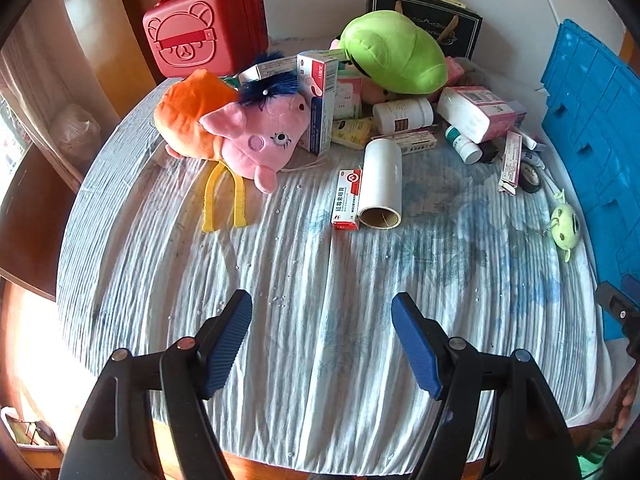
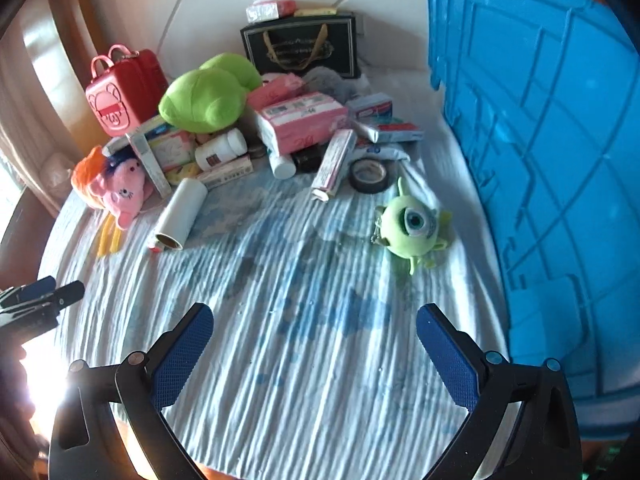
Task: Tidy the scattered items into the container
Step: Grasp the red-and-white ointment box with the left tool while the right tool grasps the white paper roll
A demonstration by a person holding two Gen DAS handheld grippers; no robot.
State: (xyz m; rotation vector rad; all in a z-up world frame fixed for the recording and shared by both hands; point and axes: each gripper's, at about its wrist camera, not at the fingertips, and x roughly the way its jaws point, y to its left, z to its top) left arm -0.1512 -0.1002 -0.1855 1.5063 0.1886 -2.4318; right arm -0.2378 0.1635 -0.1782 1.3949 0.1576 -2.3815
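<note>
Much of the pile (image 2: pixel 288 128) is lying half-buried behind the green plush (image 2: pixel 208 98); the crate (image 2: pixel 560 160) is running off-frame at right; left gripper (image 1: pixel 322 340) and right gripper (image 2: pixel 314 354) are hovering wide open, empty, over the cloth (image 2: pixel 320 320).

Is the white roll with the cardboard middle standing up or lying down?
Lying down. The white roll with the cardboard core rests on its side on the striped cloth, its open end facing the camera.

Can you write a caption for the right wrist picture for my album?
Open right claw hovers over the striped cloth, facing a one-eyed green plush, beside the blue crate.
</note>
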